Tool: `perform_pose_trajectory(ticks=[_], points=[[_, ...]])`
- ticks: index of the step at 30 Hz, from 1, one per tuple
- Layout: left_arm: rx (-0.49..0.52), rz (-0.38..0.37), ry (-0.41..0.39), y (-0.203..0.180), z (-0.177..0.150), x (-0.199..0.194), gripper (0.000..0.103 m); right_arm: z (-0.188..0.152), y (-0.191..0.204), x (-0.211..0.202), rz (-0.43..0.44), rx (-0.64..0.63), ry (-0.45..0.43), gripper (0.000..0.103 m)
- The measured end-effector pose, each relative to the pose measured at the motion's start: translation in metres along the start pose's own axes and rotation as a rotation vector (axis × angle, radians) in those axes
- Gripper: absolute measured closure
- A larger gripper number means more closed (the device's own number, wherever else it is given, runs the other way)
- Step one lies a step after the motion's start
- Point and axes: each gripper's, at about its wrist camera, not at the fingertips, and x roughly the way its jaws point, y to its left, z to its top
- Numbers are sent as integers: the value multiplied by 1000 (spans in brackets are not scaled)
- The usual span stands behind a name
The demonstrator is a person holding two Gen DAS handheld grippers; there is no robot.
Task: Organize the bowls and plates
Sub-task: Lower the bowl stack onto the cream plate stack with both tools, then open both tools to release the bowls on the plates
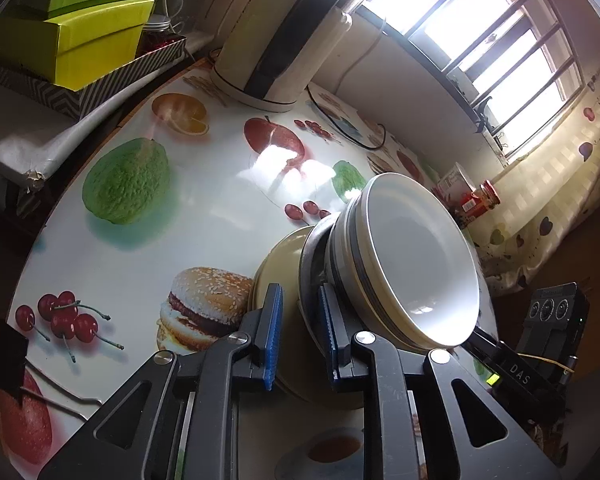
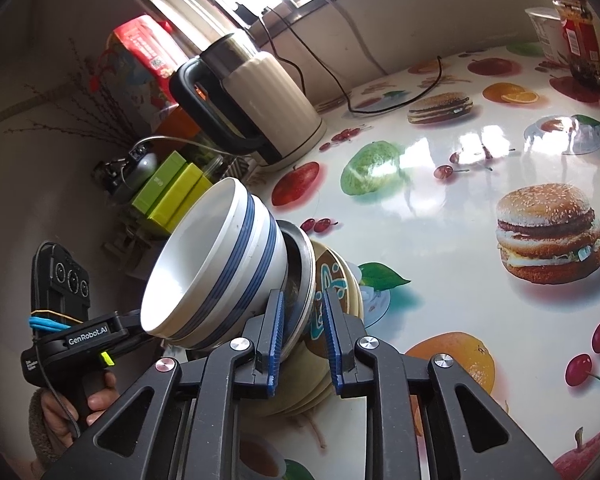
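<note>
Right wrist view: right gripper (image 2: 305,334) clamped on stacked plates (image 2: 342,280) carrying nested blue-striped bowls (image 2: 220,264), lifted and tilted before the kettle (image 2: 260,96); "GenRobot.AI" readable on the left gripper (image 2: 88,336). Left wrist view: left gripper (image 1: 300,330) clamped on the same stack's opposite rim, "DAS" legible beside the bowls.

You get strong daylight from the blown-out window (image 1: 496,40), throwing white glare patches across the glossy tabletop (image 1: 204,184). Corners fall dark, fisheye bending curves every edge, and the near foreground looks slightly soft in both views.
</note>
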Motion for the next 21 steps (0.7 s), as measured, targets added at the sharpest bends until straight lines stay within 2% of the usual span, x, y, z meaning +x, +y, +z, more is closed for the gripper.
perform_pose_trajectory(ticks=[3,10,13,17,21], points=[[29,32,-16,-4,-3,-7,72,-1,0,-3,-17,-9,-6,75],[53,40,-51,-9,-11,-22,63,-6,11,-13,-56,-68,-20,65],[69,43,-54,-13,-16,-27,62,-9,16,-18,-64,-83,-25,59],[69,50,-68,-16,-22,-32,62,-13,23,-24,-76,-111,-35,58],[129,134,-85,-24,-34,-36,56,-19,28,-31,-90,-124,-44,56]])
